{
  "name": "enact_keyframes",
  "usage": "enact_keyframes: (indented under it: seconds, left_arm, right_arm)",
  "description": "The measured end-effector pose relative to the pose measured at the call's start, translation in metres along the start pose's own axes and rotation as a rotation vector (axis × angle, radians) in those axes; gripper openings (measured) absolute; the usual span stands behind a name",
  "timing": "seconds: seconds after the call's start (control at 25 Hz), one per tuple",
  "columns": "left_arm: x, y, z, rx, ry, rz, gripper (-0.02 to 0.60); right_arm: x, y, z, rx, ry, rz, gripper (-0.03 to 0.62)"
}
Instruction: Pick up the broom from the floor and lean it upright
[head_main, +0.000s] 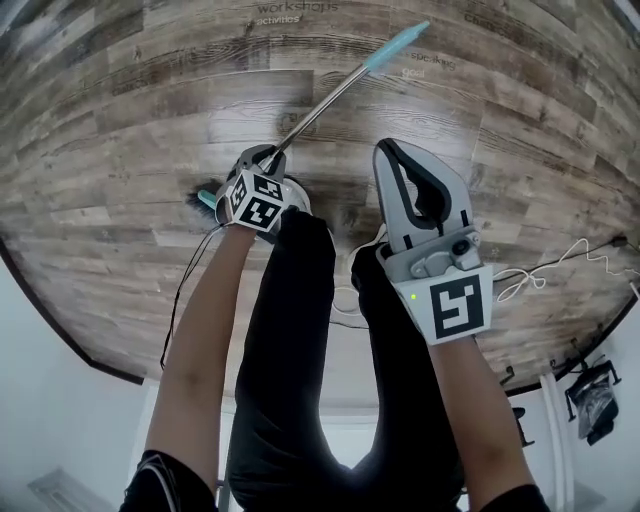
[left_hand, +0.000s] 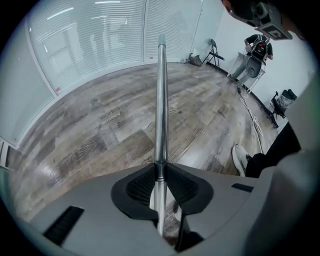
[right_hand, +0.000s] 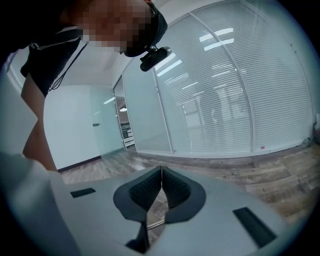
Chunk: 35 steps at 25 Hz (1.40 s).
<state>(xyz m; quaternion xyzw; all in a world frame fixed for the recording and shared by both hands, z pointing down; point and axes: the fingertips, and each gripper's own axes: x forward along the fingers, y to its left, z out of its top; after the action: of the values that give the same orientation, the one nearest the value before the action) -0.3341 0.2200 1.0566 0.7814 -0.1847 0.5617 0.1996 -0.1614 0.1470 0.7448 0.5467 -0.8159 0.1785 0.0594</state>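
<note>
Left claw (head_main: 265, 158) clamps the broom (head_main: 335, 95) shaft
Handle slants far right over the wooden floor (head_main: 110, 130); right claw (head_main: 392, 150) is clenched, empty.

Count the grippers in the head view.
2. The left gripper, at left, is shut on the broom's metal handle; the right gripper, at right, is shut and empty.

The silver metal broom (head_main: 325, 103) has a teal far grip; grey-brown wood-grain plank floor (head_main: 110, 140); grey left gripper (head_main: 272, 152) and right gripper (head_main: 388, 150) bear black-and-white markers.
</note>
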Motion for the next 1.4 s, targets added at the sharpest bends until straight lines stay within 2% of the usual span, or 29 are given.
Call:
enact_keyframes:
  seconds: [0.16, 0.48, 0.64, 0.92, 1.2, 1.4]
  left_arm:
    - [-0.038, -0.002, 0.021, 0.013, -0.008, 0.023, 0.087]
    - [-0.095, -0.031, 0.064, 0.023, -0.049, -0.002, 0.087]
    - [-0.122, -0.048, 0.081, 0.082, -0.055, -0.004, 0.087]
    - [-0.174, -0.085, 0.089, 0.256, -0.051, -0.018, 0.087]
    - [-0.22, -0.1, 0.114, 0.31, -0.107, -0.008, 0.087]
    - [-0.265, -0.126, 0.138, 0.329, -0.144, -0.033, 0.087]
  right_arm:
    - [-0.015, 0.02, 0.034, 0.039, -0.011, 0.003, 0.018]
    - [-0.069, 0.04, 0.076, 0.095, -0.005, -0.01, 0.018]
    - [-0.096, 0.033, 0.097, 0.081, -0.005, -0.043, 0.018]
    - [-0.14, 0.031, 0.152, 0.081, -0.046, -0.071, 0.018]
    - [-0.192, 0.068, 0.205, 0.096, -0.129, -0.072, 0.018]
    - [-0.229, 0.095, 0.228, 0.073, -0.103, -0.051, 0.018]
